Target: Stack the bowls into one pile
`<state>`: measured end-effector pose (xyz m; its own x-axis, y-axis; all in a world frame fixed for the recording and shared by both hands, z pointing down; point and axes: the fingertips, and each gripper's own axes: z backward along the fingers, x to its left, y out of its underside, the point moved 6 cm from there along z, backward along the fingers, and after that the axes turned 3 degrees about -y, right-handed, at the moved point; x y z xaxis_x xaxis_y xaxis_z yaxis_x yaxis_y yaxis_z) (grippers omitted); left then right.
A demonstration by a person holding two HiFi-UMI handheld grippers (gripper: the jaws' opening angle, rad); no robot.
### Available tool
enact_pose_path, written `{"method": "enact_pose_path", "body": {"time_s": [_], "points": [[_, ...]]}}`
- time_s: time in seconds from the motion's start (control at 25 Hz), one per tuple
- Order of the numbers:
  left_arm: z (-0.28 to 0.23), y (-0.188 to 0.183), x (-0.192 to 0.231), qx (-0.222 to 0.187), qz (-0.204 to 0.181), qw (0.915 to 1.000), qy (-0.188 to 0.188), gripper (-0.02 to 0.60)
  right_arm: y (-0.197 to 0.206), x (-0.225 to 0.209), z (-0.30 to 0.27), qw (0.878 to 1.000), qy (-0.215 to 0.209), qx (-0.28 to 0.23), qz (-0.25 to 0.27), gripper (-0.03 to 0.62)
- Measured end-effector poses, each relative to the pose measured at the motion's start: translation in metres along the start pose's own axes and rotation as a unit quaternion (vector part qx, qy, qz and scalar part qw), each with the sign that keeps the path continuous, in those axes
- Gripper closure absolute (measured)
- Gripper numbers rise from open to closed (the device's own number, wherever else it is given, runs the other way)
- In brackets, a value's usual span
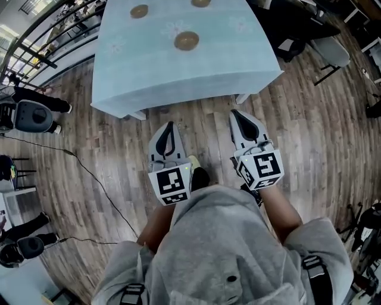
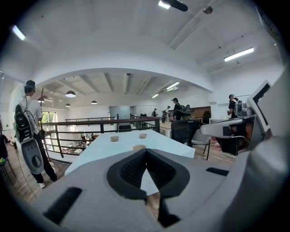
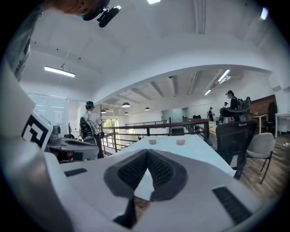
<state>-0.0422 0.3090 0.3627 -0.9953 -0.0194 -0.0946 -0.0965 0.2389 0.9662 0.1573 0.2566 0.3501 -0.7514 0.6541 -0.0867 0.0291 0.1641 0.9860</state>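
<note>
Left tongs (image 1: pixel 170 126) and right tongs (image 1: pixel 236 114) are held closed, empty, short of the desk (image 1: pixel 178 83); bowls (image 1: pixel 186 40) lie scattered on it, so one may be shoved if approached unopened.

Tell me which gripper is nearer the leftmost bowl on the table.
Left. The left gripper hangs short of the table, slightly right of the leftmost bowl; the right gripper is much farther right.
</note>
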Motion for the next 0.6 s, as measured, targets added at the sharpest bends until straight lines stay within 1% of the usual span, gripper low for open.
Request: {"method": "enact_pose_path", "body": {"time_s": [0.28,0.36,0.44,0.6], "points": [[-0.02,-0.001,0.025,0.002,0.005,0.9999,0.009,0.563,-0.008,-0.01,-0.018,1.0,0.01,0.013,0.004,0.568],[-0.027,-0.003,0.031,0.001,0.006,0.9999,0.011,0.563,-0.013,-0.016,-0.022,1.0,0.014,0.018,0.015,0.568],[-0.034,-0.006,0.036,-0.002,0.008,0.9999,0.012,0.563,-0.019,-0.02,-0.027,0.999,0.013,0.023,0.026,0.568],[-0.044,-0.01,0.051,-0.012,0.006,0.9998,0.011,0.563,-0.025,-0.024,-0.04,0.999,0.018,0.022,0.032,0.568]]}}
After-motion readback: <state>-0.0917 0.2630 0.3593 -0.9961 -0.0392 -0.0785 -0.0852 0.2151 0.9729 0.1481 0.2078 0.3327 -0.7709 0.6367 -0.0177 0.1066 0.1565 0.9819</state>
